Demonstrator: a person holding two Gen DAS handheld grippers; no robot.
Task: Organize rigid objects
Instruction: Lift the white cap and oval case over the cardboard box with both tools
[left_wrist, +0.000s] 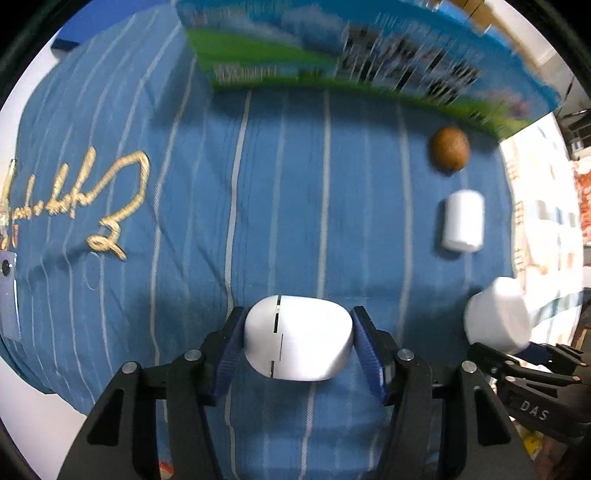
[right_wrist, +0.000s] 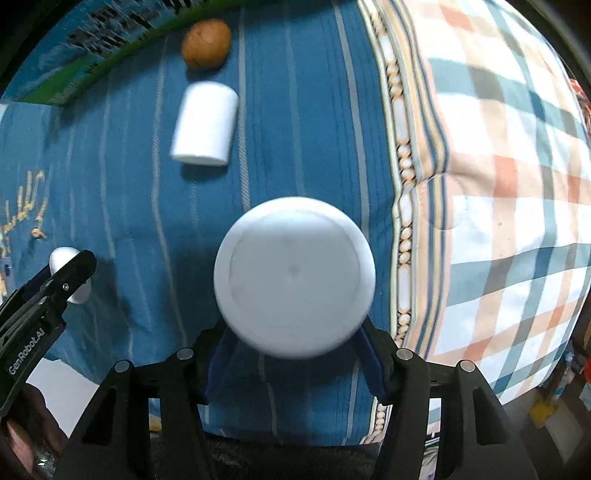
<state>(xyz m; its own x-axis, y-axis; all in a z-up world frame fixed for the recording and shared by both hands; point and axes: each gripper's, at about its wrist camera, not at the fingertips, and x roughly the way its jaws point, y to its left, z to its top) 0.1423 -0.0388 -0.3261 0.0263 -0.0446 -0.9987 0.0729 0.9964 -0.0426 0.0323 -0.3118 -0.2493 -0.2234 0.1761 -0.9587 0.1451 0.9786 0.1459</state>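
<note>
1. The left gripper (left_wrist: 297, 341) has a white rounded case (left_wrist: 297, 338) between its 2 blue-padded fingers (left_wrist: 229, 354); each pad presses a side of the case, so the fingers are closed partway onto it, above the blue striped cloth (left_wrist: 258, 192).
2. The right gripper (right_wrist: 293, 354) holds a white round container (right_wrist: 294, 278); its flat circular face is turned toward the camera and covers the fingertips, with blue pads showing at its lower left and lower right edges.
3. The case is smooth and pebble-shaped, with a thin dark seam running top to bottom left of its middle.
4. The round container is plain white with a raised ring near its rim and a small mark at its centre; it is slightly blurred.
5. Lying on the cloth, apart from both grippers, are a white cylinder (left_wrist: 463, 221) on its side and a brown nut (left_wrist: 450, 148) beyond it, close to a colourful printed box (left_wrist: 351, 62).
6. The left wrist view alone shows gold script embroidery (left_wrist: 77, 199) in full on the cloth, and the right gripper's container from the side at the right edge.
7. The right wrist view alone shows a checked blanket (right_wrist: 498, 184) to the right of the cloth, and the left gripper at the left edge with the white case mostly hidden behind its black finger.
</note>
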